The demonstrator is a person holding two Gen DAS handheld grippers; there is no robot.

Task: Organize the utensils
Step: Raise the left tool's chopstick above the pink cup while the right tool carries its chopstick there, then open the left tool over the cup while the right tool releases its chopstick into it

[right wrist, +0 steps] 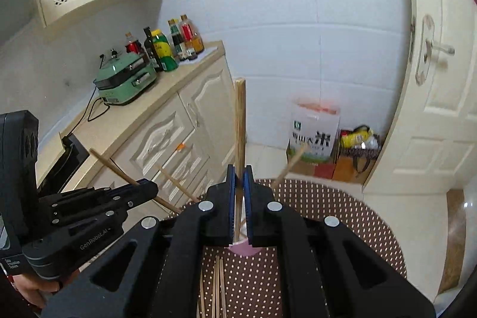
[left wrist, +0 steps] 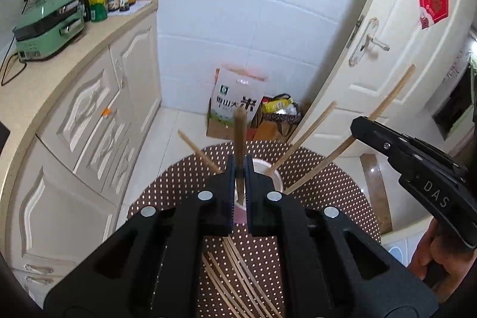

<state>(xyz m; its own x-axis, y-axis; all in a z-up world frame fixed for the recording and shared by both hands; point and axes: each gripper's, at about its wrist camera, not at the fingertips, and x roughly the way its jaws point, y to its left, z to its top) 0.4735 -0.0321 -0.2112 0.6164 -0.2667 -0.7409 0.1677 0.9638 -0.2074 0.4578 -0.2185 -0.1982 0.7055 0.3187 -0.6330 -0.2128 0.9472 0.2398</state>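
**Both grippers clamped, converging over the cup**

Left gripper (left wrist: 239, 172): jaws nearly closed, pinching a chopstick (left wrist: 239, 139) upright, directly above the cup (left wrist: 275, 178). Right gripper (right wrist: 239, 178): same pose, jaws pinched on its own chopstick (right wrist: 240, 121), above the cup, coming in from the cup's right. A bare hand (left wrist: 429, 252) grips its handle.

We see a round table covered by a brown cloth with pale polka dots (left wrist: 179, 184), its far edge curving toward the tiled floor. On the cloth stands a pink cup (left wrist: 269, 172) with a white rim, chopsticks leaning out of it in several directions. Nearer to us, a loose bundle of wooden chopsticks (left wrist: 238, 282) lies flat on the cloth, fanned slightly apart, partly hidden at the bottom edge.
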